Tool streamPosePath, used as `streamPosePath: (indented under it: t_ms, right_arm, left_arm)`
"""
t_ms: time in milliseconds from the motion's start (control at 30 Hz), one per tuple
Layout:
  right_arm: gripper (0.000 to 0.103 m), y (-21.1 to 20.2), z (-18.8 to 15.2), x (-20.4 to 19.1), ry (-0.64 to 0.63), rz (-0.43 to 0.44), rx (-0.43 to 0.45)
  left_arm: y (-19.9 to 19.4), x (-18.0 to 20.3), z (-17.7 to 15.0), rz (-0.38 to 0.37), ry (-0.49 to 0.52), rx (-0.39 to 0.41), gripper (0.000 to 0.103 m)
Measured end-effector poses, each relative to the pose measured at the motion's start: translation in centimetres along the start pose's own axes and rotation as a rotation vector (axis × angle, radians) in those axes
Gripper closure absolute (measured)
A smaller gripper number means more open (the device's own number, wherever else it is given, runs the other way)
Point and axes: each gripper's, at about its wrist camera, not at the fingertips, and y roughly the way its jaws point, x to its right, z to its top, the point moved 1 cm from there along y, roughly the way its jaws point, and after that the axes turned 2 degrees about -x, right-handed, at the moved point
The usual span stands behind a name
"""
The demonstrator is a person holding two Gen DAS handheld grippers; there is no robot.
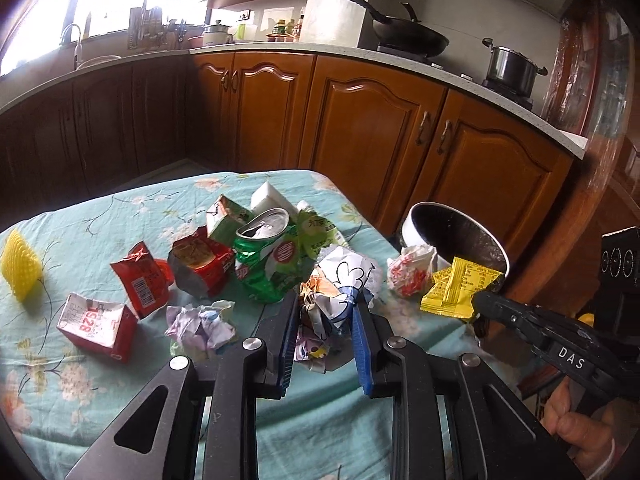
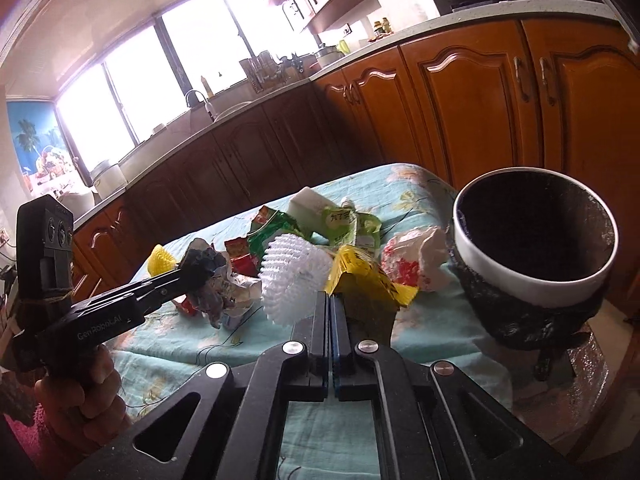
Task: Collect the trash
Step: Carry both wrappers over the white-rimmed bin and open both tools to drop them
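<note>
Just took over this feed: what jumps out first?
Each gripper already holds trash: the left gripper clamps a crumpled printed wrapper, the right gripper a yellow packet. More litter heaps mid-table around a crushed green can; the black-lined bin waits at the table's right edge.

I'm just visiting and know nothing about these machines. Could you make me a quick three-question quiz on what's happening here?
1. True or false: the right claw grips a yellow packet.
2. What does the left claw hold: A) green can, B) crumpled white wrapper, C) red carton?
3. What lines the white bin?

Key: 1 true; 2 B; 3 a black bag.
</note>
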Motion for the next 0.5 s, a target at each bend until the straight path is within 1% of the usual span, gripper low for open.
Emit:
streamPosePath:
  t_ms: [100,267,333,500]
  right_arm:
    - [0.103,-1.0,0.4,1.1,0.014,-0.018,0.018]
    - [0.103,-2.3,0.8,2.6,0.037,-0.031,0.044]
    - [0.103,-3.0,1.2,3.2,0.05,-0.031,0.056]
    - [0.103,-4.0,1.9,4.6,0.069,-0.04,0.08]
  left_arm:
    - [0.6,0.9,0.6,-0.032,0.011,-0.004,0.079]
    - [1.8,2.7,1.6,-0.064,0.044,-0.002,0.079]
    - [2.4,3.1,2.1,-0.084,0.056,-0.005,0.079]
    - [2.7,3.7,2.6,-0.106,0.088,0.0,0.079]
